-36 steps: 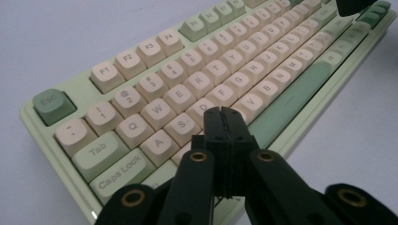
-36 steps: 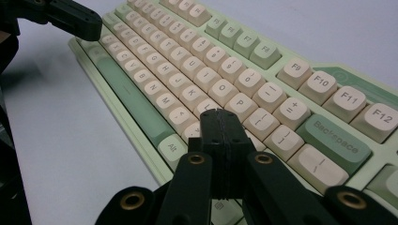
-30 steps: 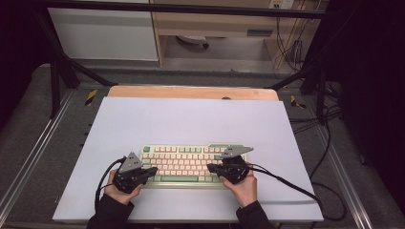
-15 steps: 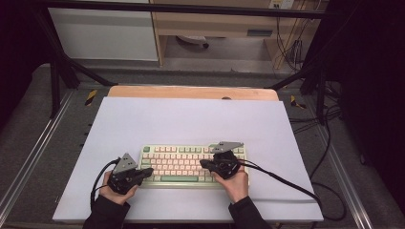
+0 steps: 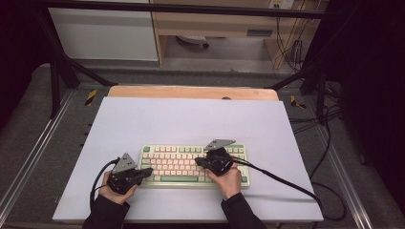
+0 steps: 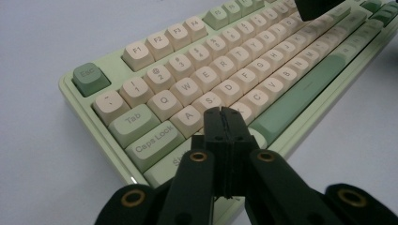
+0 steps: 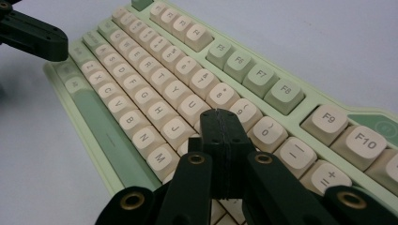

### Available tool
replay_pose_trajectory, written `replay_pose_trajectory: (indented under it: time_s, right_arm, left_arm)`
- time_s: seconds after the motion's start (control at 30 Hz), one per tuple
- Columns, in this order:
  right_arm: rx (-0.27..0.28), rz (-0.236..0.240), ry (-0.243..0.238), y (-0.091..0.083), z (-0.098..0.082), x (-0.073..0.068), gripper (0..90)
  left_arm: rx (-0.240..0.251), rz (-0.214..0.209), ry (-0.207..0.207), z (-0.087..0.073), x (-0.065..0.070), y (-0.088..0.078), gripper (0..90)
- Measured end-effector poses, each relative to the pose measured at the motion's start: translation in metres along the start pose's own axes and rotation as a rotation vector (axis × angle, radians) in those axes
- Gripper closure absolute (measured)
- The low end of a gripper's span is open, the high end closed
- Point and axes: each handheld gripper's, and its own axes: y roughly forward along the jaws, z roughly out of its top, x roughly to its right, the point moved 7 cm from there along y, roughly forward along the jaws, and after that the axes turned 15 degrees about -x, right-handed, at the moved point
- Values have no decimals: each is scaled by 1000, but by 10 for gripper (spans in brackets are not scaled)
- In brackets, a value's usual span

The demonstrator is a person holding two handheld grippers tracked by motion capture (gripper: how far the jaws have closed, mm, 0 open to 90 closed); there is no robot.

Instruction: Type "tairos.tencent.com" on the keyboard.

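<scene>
A pale green keyboard with cream keys lies near the front of the white table top. My left gripper is shut with nothing in it, and its tip hovers at the keyboard's left end. In the left gripper view the closed jaws point at the keyboard by the A, S and Z keys. My right gripper is also shut and empty, over the keyboard's right half. In the right gripper view its tip sits above the keys around K and 9. Whether either tip touches a key I cannot tell.
The white mat covers the table, with a wooden strip along the far edge. A black cable trails from the right gripper across the mat's front right. Metal frame rails run along both sides.
The right gripper has slid left along the keyboard, from its right end toward the middle. The left gripper has stayed at the left end.
</scene>
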Motion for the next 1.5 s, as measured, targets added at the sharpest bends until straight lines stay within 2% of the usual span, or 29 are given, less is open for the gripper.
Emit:
replay_pose_trajectory:
  time_s: [0.3,0.57,0.67,0.77,1.23,1.5]
  right_arm:
    - [-16,-19,16,5,0,5,900]
    - [-22,-19,16,9,-1,6,900]
    - [-23,-32,12,12,-2,7,900]
    - [-28,-30,8,10,-3,6,900]
    - [23,-11,-20,-13,0,-6,900]
    - [28,5,-35,-14,-1,-14,900]
  left_arm:
    - [1,-1,2,0,0,0,900]
    - [0,-2,4,0,1,0,900]
    - [1,-3,5,0,1,0,900]
    - [2,-3,4,0,1,0,900]
    - [5,-6,4,1,1,-1,900]
    - [5,-7,4,1,1,-1,900]
